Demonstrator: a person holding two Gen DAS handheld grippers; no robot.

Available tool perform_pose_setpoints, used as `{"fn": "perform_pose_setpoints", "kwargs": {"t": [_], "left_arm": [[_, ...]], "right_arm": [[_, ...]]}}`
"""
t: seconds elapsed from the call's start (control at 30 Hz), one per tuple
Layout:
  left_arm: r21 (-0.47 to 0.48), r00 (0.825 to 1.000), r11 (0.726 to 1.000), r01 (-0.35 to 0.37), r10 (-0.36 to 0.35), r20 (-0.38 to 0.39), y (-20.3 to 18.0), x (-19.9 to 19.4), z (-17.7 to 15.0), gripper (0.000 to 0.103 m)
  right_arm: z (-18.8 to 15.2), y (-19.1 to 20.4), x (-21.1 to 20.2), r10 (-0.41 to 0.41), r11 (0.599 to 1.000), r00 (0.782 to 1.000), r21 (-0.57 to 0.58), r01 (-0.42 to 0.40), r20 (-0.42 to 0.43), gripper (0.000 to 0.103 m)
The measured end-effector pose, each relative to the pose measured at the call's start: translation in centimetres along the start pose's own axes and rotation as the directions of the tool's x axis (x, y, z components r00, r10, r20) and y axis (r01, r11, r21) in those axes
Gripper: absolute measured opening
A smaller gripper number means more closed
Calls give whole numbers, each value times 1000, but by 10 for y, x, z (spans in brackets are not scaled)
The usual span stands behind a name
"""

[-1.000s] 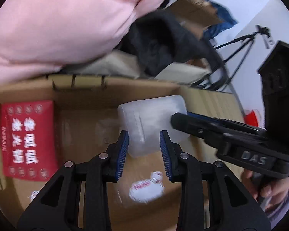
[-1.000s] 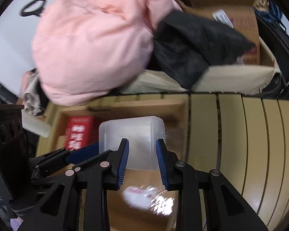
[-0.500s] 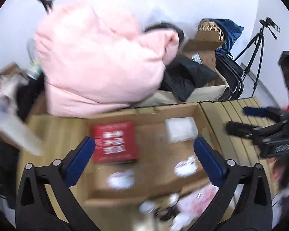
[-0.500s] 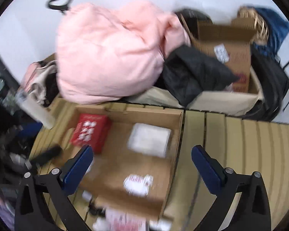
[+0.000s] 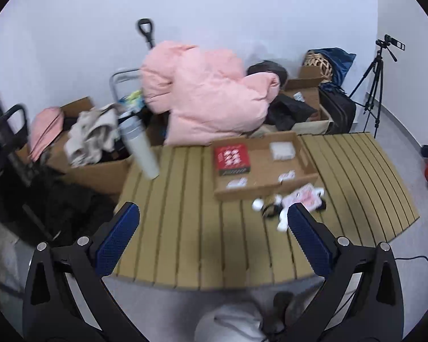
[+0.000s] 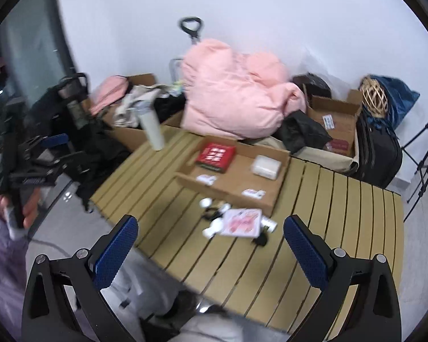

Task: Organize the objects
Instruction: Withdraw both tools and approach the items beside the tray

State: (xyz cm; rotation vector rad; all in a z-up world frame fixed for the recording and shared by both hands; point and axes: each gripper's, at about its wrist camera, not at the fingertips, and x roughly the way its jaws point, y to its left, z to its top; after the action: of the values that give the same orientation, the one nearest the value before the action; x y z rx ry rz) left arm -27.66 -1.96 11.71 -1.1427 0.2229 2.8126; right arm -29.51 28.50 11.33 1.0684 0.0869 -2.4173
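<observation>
Pulling back from the box: both units now sit high and far from the cardboard tray (image 5: 305, 154), where a second ago both hovered right over the translucent container (image 5: 282, 150) with jaws nearly together. Left hand-held gripper (image 5: 214, 236) has jaws spread wide, nothing between them. Right hand-held gripper (image 6: 211, 246) likewise wide apart and empty. Container now lies inside the tray at its far right, apart from the red box (image 5: 231, 158) at the tray's left; two small white-red packets (image 5: 236, 183) lie on the tray floor near the front wall.

Judgement: container placement looks finished, release done, one item sorted.

Still loose on the slatted worktop (image 5: 185, 228), just in front of the tray: pink-and-white packet (image 5: 302, 198), small white bits and a dark item beside it, too blurred to name. White cylinder bottle (image 5: 139, 148) stands tilted at the worktop's far left edge. Likely next: go for the loose pile in front of the tray. Pink quilt (image 5: 208, 97) piled behind, not part of the sort as far as I can tell.
</observation>
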Motion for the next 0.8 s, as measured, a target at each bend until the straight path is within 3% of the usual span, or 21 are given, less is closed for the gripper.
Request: {"fn": "perform_pose_setpoints", "kwargs": {"t": [0.1, 0.27, 0.4, 0.6, 0.67, 0.8], "left_arm": [[-26, 999, 999, -36, 36, -1, 22, -47, -20, 103], [-61, 996, 996, -67, 71, 62, 47, -115, -41, 103], [-52, 992, 996, -67, 72, 99, 53, -141, -56, 103], [-26, 998, 999, -29, 30, 56, 40, -114, -87, 103], [11, 999, 1000, -13, 13, 35, 28, -86, -105, 103], [49, 998, 997, 56, -57, 13, 3, -30, -136, 103]], "right_arm": [[-21, 26, -38, 6, 999, 1000, -35, -5, 11, 103], [-46, 58, -97, -13, 997, 997, -72, 18, 70, 103], [-64, 70, -123, -39, 996, 995, -78, 47, 97, 103], [-98, 65, -109, -64, 997, 996, -33, 66, 66, 103], [-121, 61, -84, -110, 994, 992, -23, 111, 54, 103], [-163, 50, -33, -122, 992, 992, 13, 122, 11, 103]]}}
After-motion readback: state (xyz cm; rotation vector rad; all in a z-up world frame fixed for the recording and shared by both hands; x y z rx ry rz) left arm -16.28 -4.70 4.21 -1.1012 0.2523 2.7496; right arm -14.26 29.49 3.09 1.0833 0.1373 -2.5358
